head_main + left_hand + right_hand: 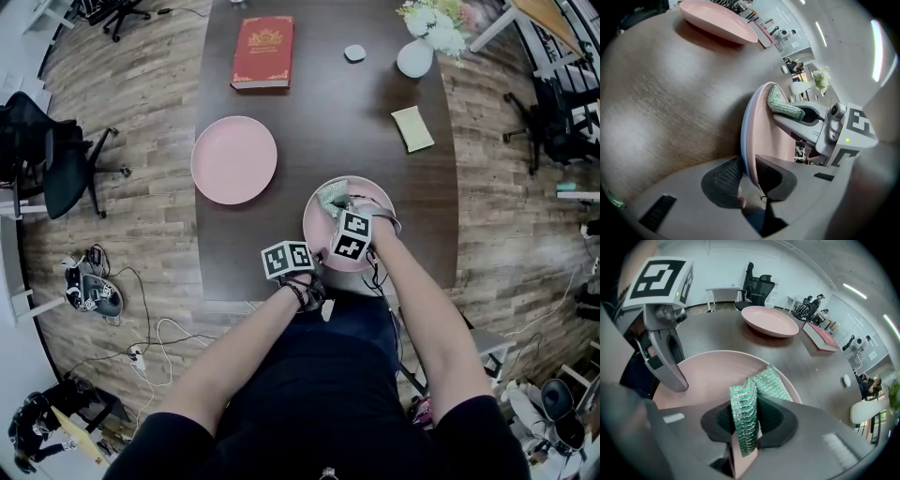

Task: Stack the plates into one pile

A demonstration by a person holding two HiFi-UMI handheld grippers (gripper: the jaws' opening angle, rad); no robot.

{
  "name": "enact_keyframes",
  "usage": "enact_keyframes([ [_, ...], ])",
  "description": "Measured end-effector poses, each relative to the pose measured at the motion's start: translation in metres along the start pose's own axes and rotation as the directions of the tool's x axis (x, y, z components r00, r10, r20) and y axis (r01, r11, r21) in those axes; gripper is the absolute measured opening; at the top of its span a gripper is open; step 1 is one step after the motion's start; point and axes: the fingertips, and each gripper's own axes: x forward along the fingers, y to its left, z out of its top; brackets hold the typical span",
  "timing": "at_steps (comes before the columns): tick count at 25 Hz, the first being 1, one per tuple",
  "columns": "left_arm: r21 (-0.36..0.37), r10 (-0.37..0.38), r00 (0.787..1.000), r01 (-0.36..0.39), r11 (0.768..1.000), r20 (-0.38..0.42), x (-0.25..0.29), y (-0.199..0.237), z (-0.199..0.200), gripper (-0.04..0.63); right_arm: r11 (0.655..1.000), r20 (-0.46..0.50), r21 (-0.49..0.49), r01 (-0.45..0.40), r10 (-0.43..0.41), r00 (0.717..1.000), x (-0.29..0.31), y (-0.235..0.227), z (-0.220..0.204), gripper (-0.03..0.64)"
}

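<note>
- Head view: the left gripper (307, 253) is pinching the near edge of the near pink round plate (319, 225), which is sitting at the front of the dark brown wooden tabletop (328, 112). The right gripper (335, 204) is holding a green glittery scouring pad (331, 195) over that plate. The far pink round plate (234, 159) is lying bare, well apart to the left. A white rounded vase (415, 58) is carrying pale flowers (433, 21).
- Left gripper view: the fingers (724, 176) are standing narrow, clamping the near plate's thin rim. With so shallow a bite, the plate is probably risking a slip or a tilt once lifted.
- Right gripper view: the fingers (777, 420) are gripping the pad, whose free end seems to be resting in the near plate. Left there, it is likely ending up trapped between the plates and rocking the pile.
</note>
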Motion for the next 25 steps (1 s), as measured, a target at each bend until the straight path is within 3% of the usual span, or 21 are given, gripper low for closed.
enact_keyframes([
  [11,-0.012,-0.006,1.0,0.006,1.0,0.013,0.002,0.001,0.001,0.064,0.978,-0.065,0.194,0.081,-0.069,0.995,0.0,-0.021,-0.011,0.085],
  [25,-0.015,-0.011,1.0,0.012,1.0,0.022,0.001,0.0,0.004,0.063,0.899,-0.123,0.412,0.147,-0.105,0.987,-0.01,-0.035,-0.042,0.086],
])
